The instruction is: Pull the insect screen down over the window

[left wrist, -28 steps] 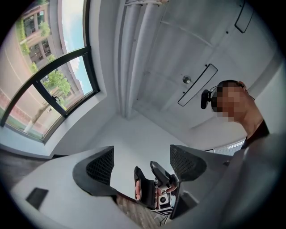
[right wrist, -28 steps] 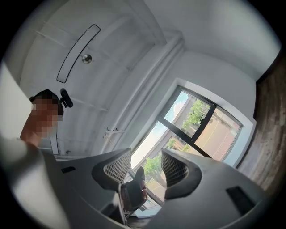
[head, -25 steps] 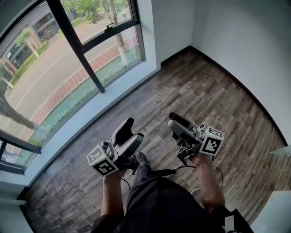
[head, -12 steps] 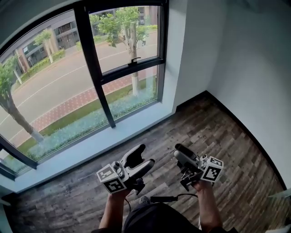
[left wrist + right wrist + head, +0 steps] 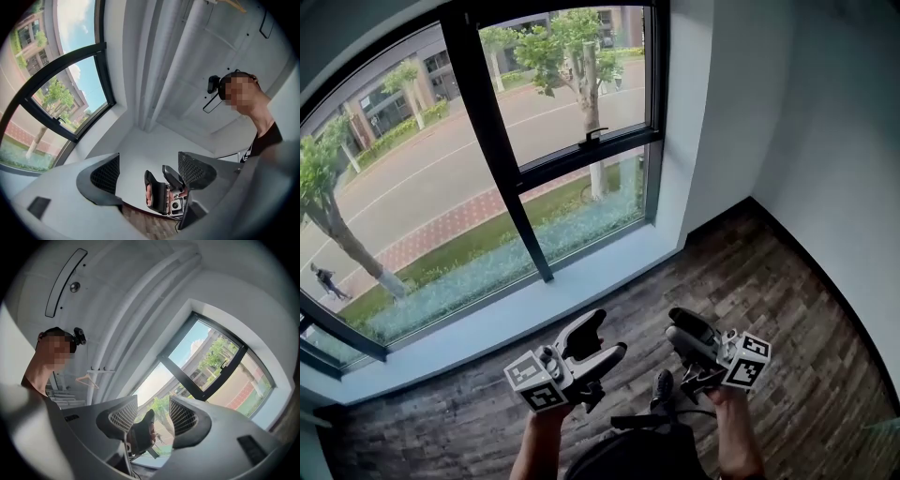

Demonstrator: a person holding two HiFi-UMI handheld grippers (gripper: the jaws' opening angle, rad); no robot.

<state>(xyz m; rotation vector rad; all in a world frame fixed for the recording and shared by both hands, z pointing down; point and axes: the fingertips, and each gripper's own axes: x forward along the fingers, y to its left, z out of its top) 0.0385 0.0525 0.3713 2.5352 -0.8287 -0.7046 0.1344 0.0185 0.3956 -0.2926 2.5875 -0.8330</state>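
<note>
The window (image 5: 516, 159) has a black frame with a dark handle (image 5: 593, 138) on its middle rail; it also shows in the left gripper view (image 5: 70, 103) and the right gripper view (image 5: 215, 362). The street and trees are plainly seen through the panes, and I cannot make out the insect screen in any view. My left gripper (image 5: 598, 339) is held low in front of me, short of the sill, jaws apart and empty (image 5: 150, 171). Beside it, my right gripper (image 5: 680, 328) points the same way, also open with nothing between its jaws (image 5: 153, 416).
A white sill (image 5: 487, 323) runs under the window, above the wood-plank floor (image 5: 769, 281). White walls meet in a corner (image 5: 750, 103) at the right. My shoe (image 5: 661, 384) and a black cable (image 5: 637, 420) lie below the grippers.
The view has swung up and nearer to the window, which now fills more of the frame. Both grippers sit lower in the picture, still side by side and open.
</note>
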